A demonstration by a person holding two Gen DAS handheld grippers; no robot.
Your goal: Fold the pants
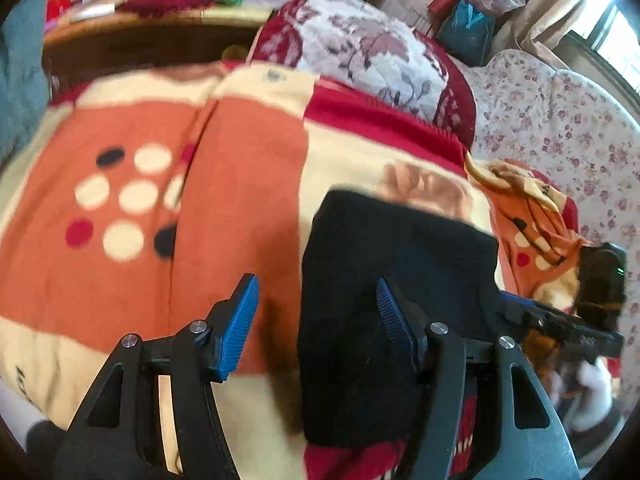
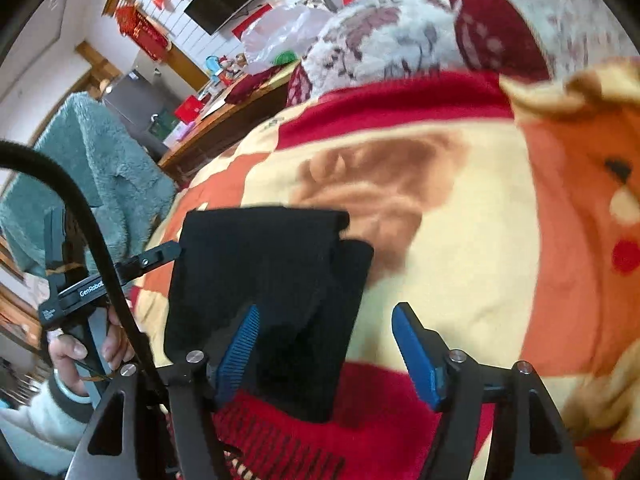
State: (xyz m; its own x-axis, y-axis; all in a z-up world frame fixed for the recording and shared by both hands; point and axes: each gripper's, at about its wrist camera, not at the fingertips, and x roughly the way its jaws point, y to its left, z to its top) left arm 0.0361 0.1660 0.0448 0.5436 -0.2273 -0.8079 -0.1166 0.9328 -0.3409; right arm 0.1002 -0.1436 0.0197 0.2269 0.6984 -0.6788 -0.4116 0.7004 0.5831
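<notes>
The black pants (image 1: 384, 300) lie folded into a compact bundle on a cream, orange and red blanket (image 1: 224, 208). They also show in the right wrist view (image 2: 260, 276), with an upper layer folded over a lower one. My left gripper (image 1: 316, 320) is open and empty, its jaws spanning the bundle's left edge from above. My right gripper (image 2: 324, 344) is open and empty over the bundle's right side. The right gripper also shows in the left wrist view (image 1: 560, 320) at the bundle's right edge. The left gripper shows in the right wrist view (image 2: 160, 254) at the bundle's left edge.
A rolled floral quilt (image 1: 360, 52) lies behind the blanket. A wooden table (image 1: 140, 36) with clutter stands at the back left. A teal fleece (image 2: 92, 168) hangs at the left. A flowered sofa cover (image 1: 560, 128) is at the right.
</notes>
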